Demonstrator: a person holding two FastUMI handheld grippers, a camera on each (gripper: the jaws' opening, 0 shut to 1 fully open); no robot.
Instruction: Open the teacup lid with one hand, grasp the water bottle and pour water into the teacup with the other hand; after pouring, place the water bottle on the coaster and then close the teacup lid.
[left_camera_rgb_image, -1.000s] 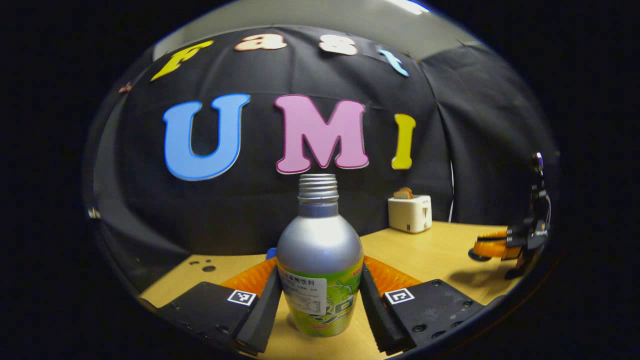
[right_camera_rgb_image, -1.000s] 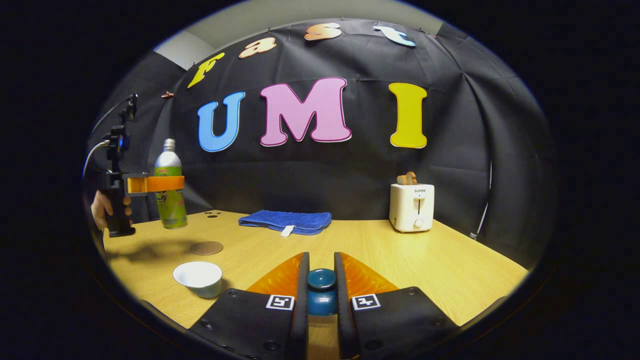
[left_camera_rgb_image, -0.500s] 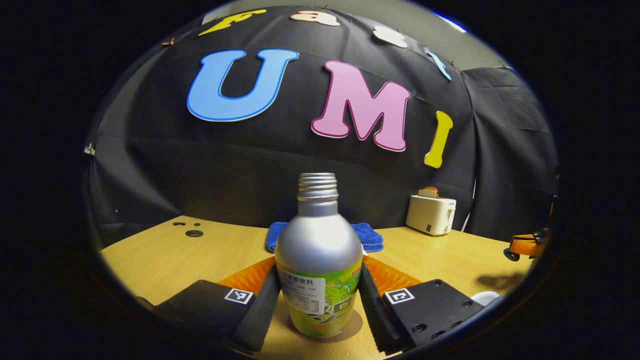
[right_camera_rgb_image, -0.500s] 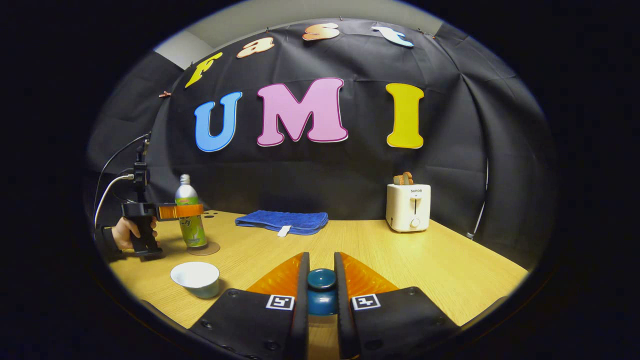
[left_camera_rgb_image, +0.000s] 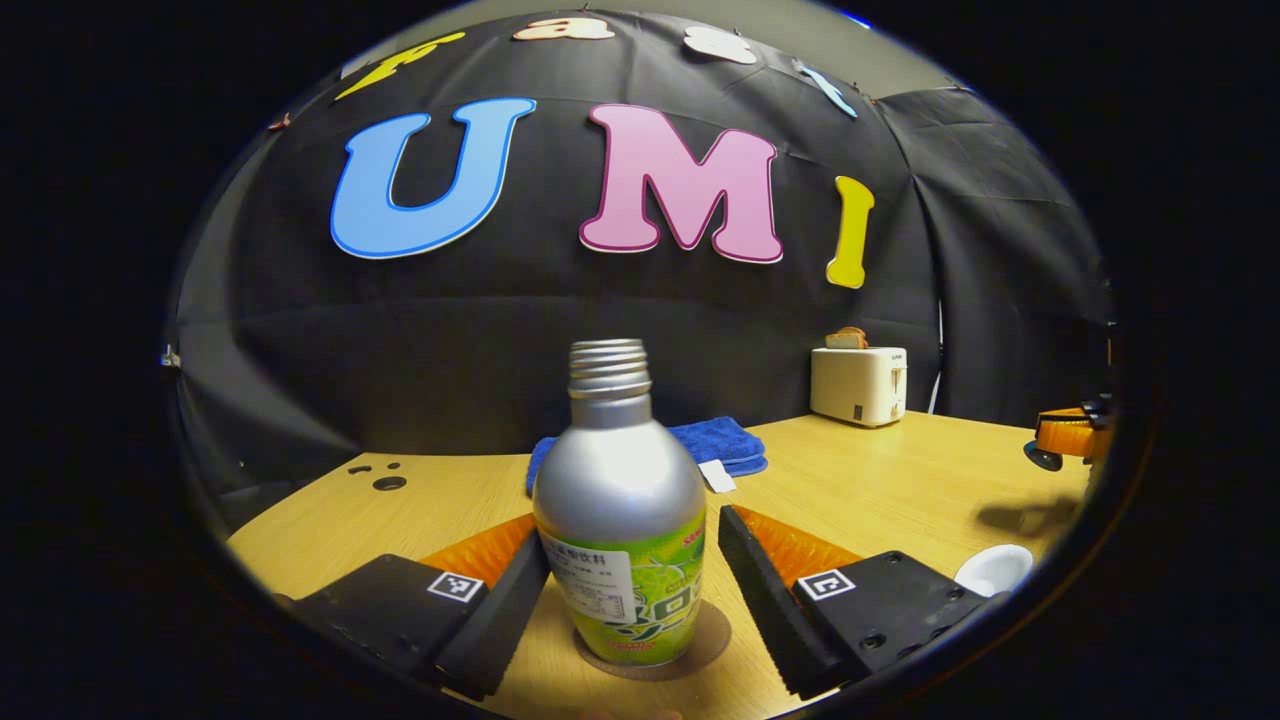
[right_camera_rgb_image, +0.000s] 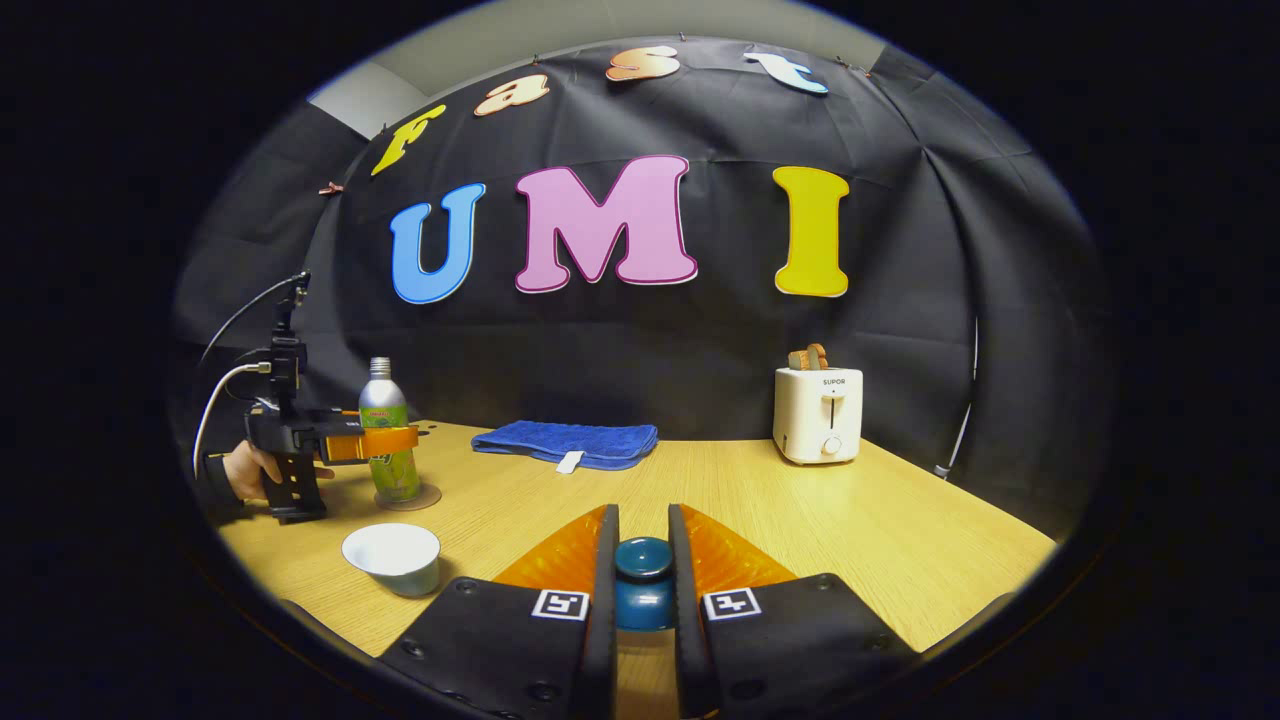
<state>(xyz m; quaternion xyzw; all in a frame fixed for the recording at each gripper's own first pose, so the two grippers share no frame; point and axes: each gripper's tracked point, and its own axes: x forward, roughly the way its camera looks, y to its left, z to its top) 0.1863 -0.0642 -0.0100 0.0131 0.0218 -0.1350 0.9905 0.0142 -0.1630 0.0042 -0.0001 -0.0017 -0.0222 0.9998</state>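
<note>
**Bottle on coaster, lid in right hand-held gripper**

Water bottle stands upright on the round brown coaster, cap off, threaded neck open. Can't tell the liquid level through the metal body. In the right gripper view the same bottle sits on the coaster at the left side of the tabletop.

Teacup is uncovered, white inside, just in front of the coaster and apart from it. Can't tell if there's water in it. Its rim also shows at the lower right of the left gripper view.

Left hand-held gripper: released, fingers spread either side of the bottle with a gap on both sides, not touching. A hand holds its grip.

Right hand-held gripper: clenched on the dark blue teacup lid, both fingers pressing its knob, held above the tabletop and well right of the cup.

Background: blue towel, white toaster with bread in the slot.
</note>
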